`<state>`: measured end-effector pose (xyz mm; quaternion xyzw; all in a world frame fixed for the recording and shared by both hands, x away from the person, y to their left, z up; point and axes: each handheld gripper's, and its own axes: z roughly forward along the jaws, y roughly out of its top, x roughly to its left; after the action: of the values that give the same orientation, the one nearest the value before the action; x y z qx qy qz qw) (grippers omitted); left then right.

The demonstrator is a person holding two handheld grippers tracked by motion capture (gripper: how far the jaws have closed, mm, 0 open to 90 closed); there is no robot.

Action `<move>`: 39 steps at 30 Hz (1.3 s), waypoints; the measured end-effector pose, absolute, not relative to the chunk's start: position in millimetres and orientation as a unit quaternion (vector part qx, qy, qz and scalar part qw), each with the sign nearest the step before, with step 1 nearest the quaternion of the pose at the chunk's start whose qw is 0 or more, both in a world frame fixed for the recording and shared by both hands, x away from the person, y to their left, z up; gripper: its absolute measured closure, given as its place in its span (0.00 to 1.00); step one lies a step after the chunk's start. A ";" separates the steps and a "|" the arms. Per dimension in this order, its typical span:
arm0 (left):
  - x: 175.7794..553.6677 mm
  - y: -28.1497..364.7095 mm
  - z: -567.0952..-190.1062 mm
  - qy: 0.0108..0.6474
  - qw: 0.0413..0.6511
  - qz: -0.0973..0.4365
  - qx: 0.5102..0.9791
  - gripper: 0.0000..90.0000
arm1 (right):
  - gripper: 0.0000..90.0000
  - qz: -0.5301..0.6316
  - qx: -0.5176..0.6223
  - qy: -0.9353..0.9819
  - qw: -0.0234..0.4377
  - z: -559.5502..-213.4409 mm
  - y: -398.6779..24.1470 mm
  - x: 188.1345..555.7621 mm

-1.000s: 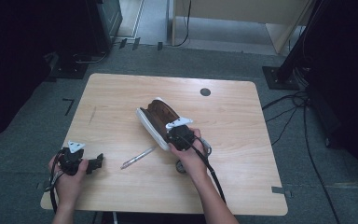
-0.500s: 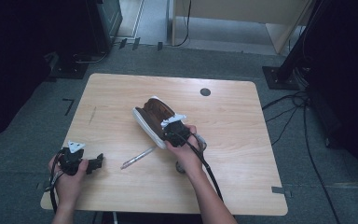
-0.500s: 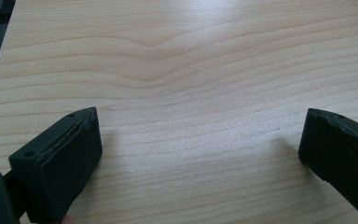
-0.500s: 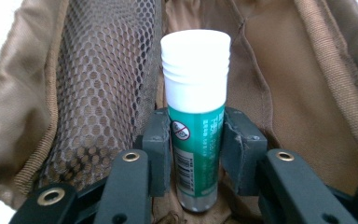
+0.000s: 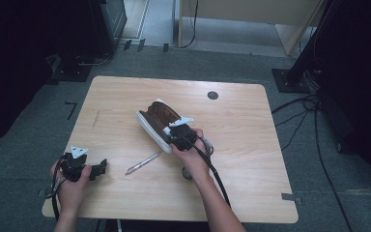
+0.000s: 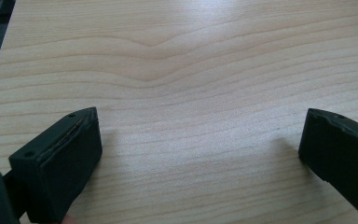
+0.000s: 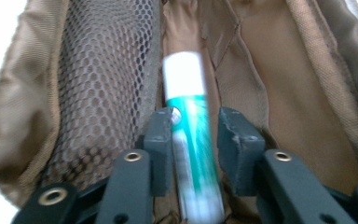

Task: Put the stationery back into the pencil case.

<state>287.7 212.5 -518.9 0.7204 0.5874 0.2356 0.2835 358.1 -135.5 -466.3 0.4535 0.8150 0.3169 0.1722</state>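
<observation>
A brown pouch (image 5: 155, 115) with a white rim lies open in the middle of the wooden table (image 5: 251, 145). My right gripper (image 5: 173, 136) reaches into its near end. In the right gripper view, a green and white tube (image 7: 189, 116) lies blurred between the jaws of the right gripper (image 7: 196, 123), inside the pouch (image 7: 279, 88). The jaws have just been closing; the left pad touches the tube and a narrow gap shows at the right pad. My left gripper (image 5: 99, 169) rests at the table's near left corner, open over bare wood (image 6: 200, 135).
A clear pen (image 5: 144, 162) lies on the table between the two hands. A small grey round thing (image 5: 187, 173) sits by the right wrist. A dark round hole (image 5: 212, 95) marks the far side of the table. The pouch has a mesh pocket (image 7: 107, 79).
The right hand and the pouch's near end have shifted slightly to the left. The left hand has stayed where it was.
</observation>
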 end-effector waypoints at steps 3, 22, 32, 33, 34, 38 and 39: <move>287.9 212.0 -518.7 0.587 0.283 0.235 0.722 0.00 | 0.84 0.318 0.453 0.816 0.166 -466.1 -136.9 358.1; 287.9 211.9 -518.7 0.587 0.283 0.235 0.722 0.00 | 0.83 0.406 0.440 0.777 0.193 -418.2 -164.2 330.1; 287.2 208.2 -518.8 0.600 0.278 0.241 0.710 0.00 | 0.78 0.430 0.421 0.776 0.187 -406.7 -174.8 306.3; 287.2 208.2 -518.8 0.600 0.279 0.241 0.710 0.00 | 0.77 0.432 0.419 0.776 0.187 -406.9 -176.0 304.4; 287.2 208.2 -518.8 0.600 0.279 0.241 0.710 0.00 | 0.76 0.434 0.419 0.775 0.186 -407.1 -177.2 302.4; 287.1 208.2 -518.8 0.600 0.278 0.241 0.711 0.00 | 0.70 0.443 0.409 0.777 0.179 -408.6 -180.7 293.6; 284.9 205.1 -518.7 0.602 0.277 0.241 0.709 0.00 | 0.69 0.444 0.406 0.778 0.179 -409.3 -181.3 291.3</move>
<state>284.9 205.1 -518.7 0.7088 0.6020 0.2413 0.2774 291.3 -181.3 -409.3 0.4064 0.7780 0.4444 0.1792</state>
